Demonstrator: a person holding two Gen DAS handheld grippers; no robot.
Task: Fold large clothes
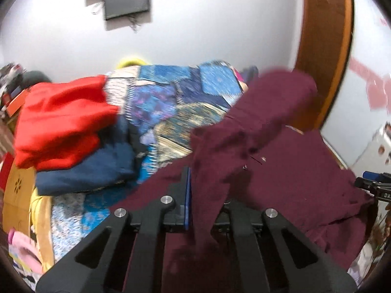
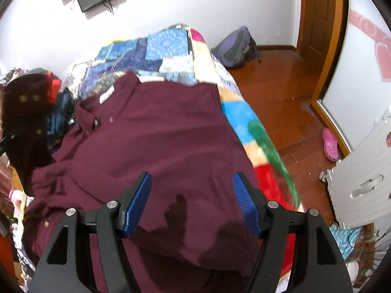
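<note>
Plainly, the maroon shirt (image 2: 156, 131) lay spread on the bed (image 2: 244, 112), soft and limp, likely to sag wherever unsupported. The left gripper (image 1: 195, 190) pinched a raised sleeve fold; the right gripper (image 2: 191, 202) hovered with fingers spread above the hem. Seams or hem corners looked the best holds.

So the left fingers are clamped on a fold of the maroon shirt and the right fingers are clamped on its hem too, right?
Half right. The left gripper is shut on a fold of the maroon shirt. But the right wrist view shows the right gripper open, its blue fingers spread wide above the shirt and gripping nothing.
</note>
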